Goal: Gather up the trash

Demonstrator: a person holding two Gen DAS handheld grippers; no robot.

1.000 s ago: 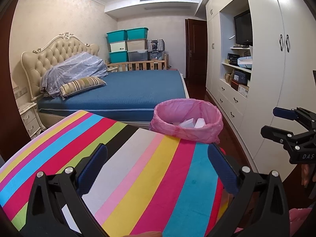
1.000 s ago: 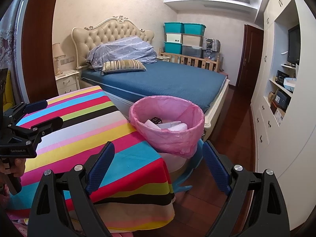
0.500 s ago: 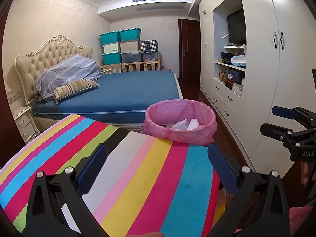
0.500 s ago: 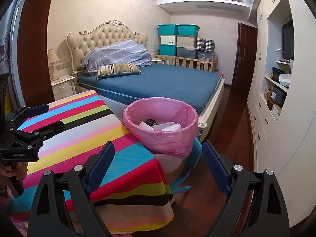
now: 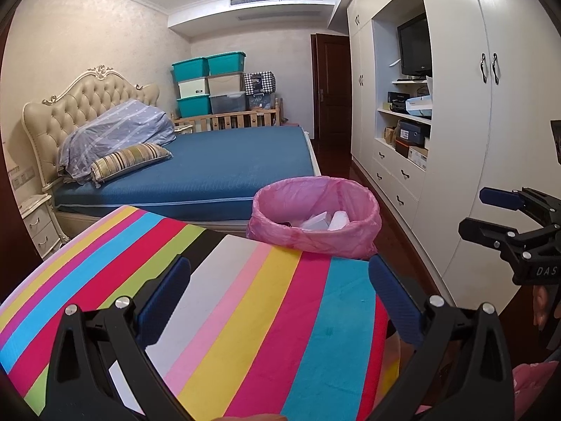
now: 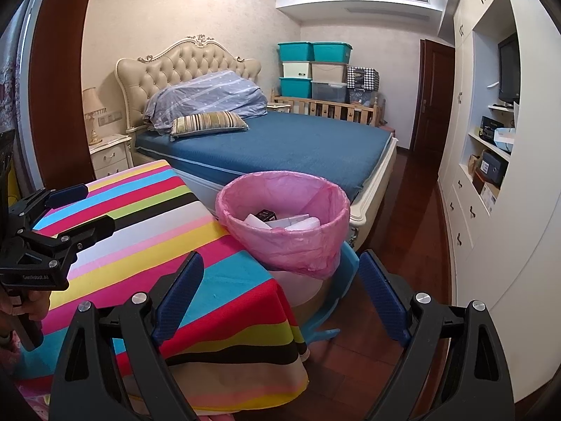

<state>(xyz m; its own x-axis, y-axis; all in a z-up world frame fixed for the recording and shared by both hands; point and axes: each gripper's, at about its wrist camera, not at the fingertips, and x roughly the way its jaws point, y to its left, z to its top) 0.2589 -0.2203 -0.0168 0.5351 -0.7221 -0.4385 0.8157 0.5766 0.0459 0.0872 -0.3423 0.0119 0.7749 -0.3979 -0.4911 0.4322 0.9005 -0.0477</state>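
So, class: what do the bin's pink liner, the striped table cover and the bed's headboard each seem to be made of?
Pink liner: thin plastic film, slightly glossy and translucent, crinkled and folded over the rim.
Striped table cover: soft matte fabric, possibly fleece; it drapes over the edge.
Headboard: beige button-tufted padding with a sheen, likely leather or imitation, in a carved cream frame.

pink bin liner point(image 5: 315, 235), rainbow-striped tablecloth point(image 5: 217, 308)

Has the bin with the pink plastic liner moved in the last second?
No. The pink-lined bin still stands at the striped table's corner, beside the bed; only the cameras shifted.
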